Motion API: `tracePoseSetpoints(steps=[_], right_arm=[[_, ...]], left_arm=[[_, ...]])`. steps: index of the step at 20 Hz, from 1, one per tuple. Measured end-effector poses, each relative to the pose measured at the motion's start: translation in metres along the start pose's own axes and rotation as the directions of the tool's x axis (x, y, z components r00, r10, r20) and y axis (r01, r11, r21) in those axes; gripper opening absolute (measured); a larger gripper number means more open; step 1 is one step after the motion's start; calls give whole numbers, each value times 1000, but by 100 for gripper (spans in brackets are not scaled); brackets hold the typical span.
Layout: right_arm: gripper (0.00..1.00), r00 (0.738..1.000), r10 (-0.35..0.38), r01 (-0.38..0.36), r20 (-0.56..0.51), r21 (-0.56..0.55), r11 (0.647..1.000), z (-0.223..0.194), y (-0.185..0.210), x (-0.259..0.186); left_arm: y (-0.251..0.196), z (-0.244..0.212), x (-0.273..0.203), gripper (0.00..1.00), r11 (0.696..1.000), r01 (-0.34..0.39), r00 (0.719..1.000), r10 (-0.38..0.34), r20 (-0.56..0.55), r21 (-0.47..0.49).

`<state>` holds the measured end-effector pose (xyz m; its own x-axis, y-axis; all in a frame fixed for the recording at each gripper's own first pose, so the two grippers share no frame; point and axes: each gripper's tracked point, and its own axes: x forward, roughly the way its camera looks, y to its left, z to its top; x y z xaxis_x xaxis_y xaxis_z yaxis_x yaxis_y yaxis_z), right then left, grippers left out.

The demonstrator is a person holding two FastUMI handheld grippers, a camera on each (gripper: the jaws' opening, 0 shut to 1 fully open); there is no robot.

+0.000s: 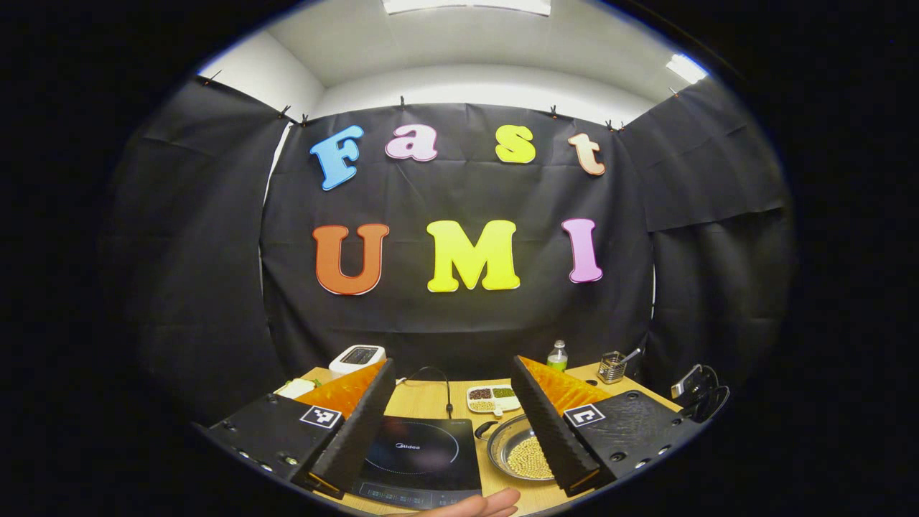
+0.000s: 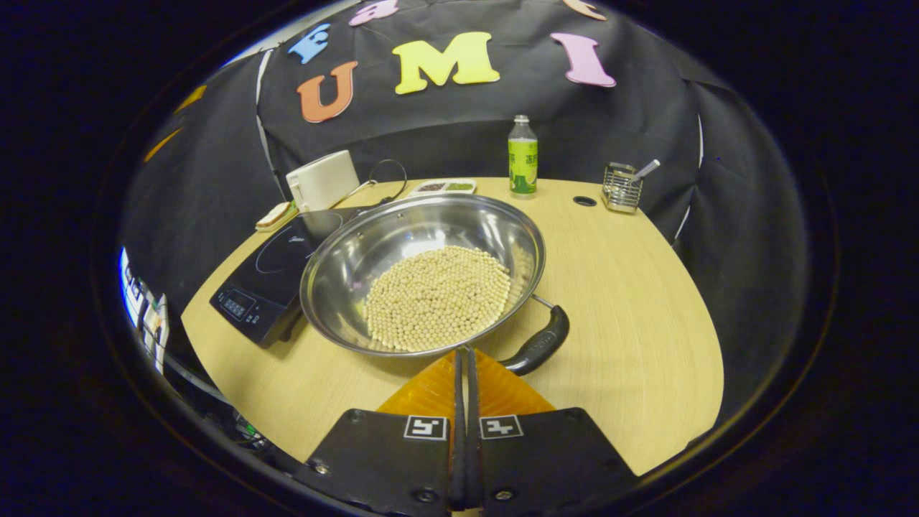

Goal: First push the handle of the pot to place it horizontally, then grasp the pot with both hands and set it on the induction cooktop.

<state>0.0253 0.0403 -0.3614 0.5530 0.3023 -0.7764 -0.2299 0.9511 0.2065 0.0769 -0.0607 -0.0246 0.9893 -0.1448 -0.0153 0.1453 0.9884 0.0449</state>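
Right gripper view shows the pot (image 2: 423, 273), a shiny steel pan holding a heap of pale round beans (image 2: 436, 296), sitting on the desk (image 2: 632, 301) just beside the induction cooktop (image 2: 269, 276), its rim overlapping the cooktop's edge. The pot's handle (image 2: 540, 345) points toward the camera and to the right. The right hand-held gripper (image 2: 463, 353) is clenched with nothing between its fingers, its tips at the pot's near rim. A divided dish (image 2: 444, 187) holds dark and green grains. Left gripper view shows the left hand-held gripper (image 1: 452, 370) released wide, raised over the cooktop.
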Motion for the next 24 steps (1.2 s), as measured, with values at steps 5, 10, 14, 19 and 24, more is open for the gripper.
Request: tracePoseSetpoints(steps=[5, 10, 14, 19, 24], right_arm=[[4, 999, -23, 23, -31, 3, 1000, 12, -23, 13], [4, 995, -72, 72, -68, -1, 997, 21, -48, 28], [1, 991, -114, 115, -72, 13, 993, 35, -68, 35], [4, 989, -132, 134, -61, 34, 990, 46, -84, 42], [4, 983, -181, 181, -2, 35, 983, 59, -97, 49]], left_arm=[[9, -12, 15, 96, 1000, -9, 1000, 8, -19, -18], [14, -25, 26, 96, 1000, -11, 999, 9, -44, -28], [14, -32, 33, 96, 1000, -4, 998, 2, -62, -28], [13, -34, 37, 96, 1000, -2, 998, 1, -68, -24], [9, -51, 44, 96, 999, -3, 995, 0, -104, -32]])
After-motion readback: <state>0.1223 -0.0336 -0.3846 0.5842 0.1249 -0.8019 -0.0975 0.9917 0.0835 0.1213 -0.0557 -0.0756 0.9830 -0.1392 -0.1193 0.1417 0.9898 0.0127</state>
